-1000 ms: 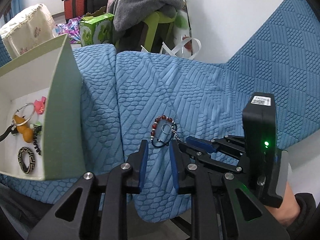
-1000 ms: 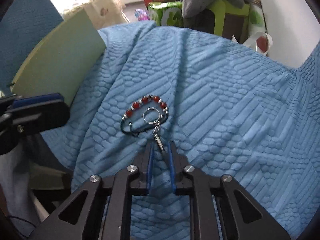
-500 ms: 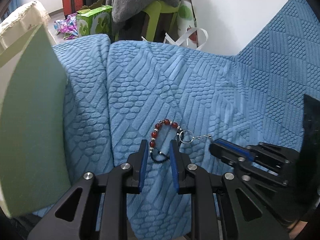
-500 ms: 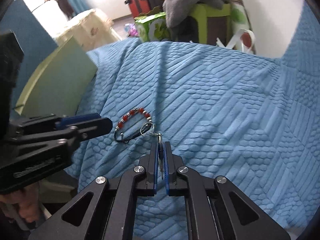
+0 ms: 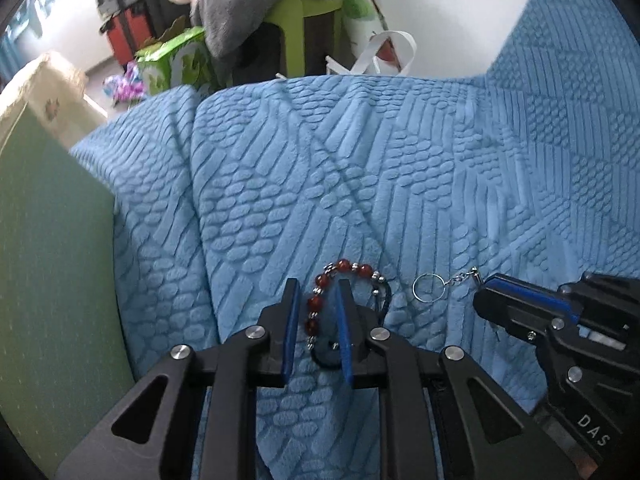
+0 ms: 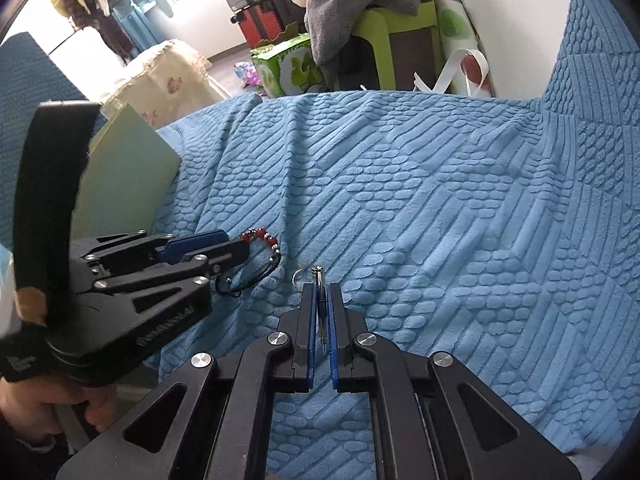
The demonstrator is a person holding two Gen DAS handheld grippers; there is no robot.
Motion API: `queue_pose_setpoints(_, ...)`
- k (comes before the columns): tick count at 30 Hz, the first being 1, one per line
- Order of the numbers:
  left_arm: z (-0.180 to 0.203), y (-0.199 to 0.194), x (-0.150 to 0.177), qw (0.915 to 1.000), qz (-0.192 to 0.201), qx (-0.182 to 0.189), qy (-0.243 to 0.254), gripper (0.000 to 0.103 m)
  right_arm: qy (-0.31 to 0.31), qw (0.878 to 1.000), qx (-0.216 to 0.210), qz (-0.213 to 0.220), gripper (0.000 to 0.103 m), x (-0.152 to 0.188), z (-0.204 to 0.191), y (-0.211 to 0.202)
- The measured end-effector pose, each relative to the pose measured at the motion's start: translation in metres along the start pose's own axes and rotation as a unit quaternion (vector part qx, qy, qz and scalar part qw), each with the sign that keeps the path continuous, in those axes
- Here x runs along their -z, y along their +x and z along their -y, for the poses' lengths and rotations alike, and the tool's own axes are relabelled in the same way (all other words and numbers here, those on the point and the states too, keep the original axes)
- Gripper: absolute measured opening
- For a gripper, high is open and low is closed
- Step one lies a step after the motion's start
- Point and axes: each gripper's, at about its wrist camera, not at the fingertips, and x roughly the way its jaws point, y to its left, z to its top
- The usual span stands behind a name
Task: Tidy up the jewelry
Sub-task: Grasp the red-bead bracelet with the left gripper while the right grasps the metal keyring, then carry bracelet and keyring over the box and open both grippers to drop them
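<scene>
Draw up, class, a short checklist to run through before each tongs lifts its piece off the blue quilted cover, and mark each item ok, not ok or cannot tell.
1. Right tongs shut on the silver key ring with its short chain: ok.
2. Key ring clear of the red-beaded bracelet on a dark cord: ok, they lie apart.
3. Left tongs around the bracelet: ok, its beads sit between the jaws, which have just been closing.
4. Left pads pressing firmly on the beads: cannot tell.
5. The two tongs apart: ok.
6. Pale green box at the left open to receive: cannot tell, only its wall shows.
</scene>
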Motion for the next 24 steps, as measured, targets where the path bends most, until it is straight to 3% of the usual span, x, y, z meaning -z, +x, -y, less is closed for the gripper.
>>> queue_pose_setpoints(3,0.002,0.001,-0.002,0.9999,-0.003,-0.012,-0.002,0.007,0.005,1.0,0.002,0.0,0.004,0.0,0.001,0.0)
queue_pose_setpoints(7,0.001,0.001,-0.004,0.9998,-0.008,-0.013,-0.016,0.007,0.005,1.0,-0.006,0.0,0.004,0.001,-0.001,0.0)
queue_pose_setpoints(12,-0.011,-0.011,0.001,0.9982,-0.011,0.027,-0.053,0.007,0.002,1.0,-0.012,0.009,0.003,0.001,-0.01,-0.005)
queue_pose_setpoints(24,-0.031,-0.062,-0.001,0.9943,0.004,0.073,-0.078,0.007,0.019,0.999,0.015,0.033,0.003,-0.008,-0.032,-0.034)
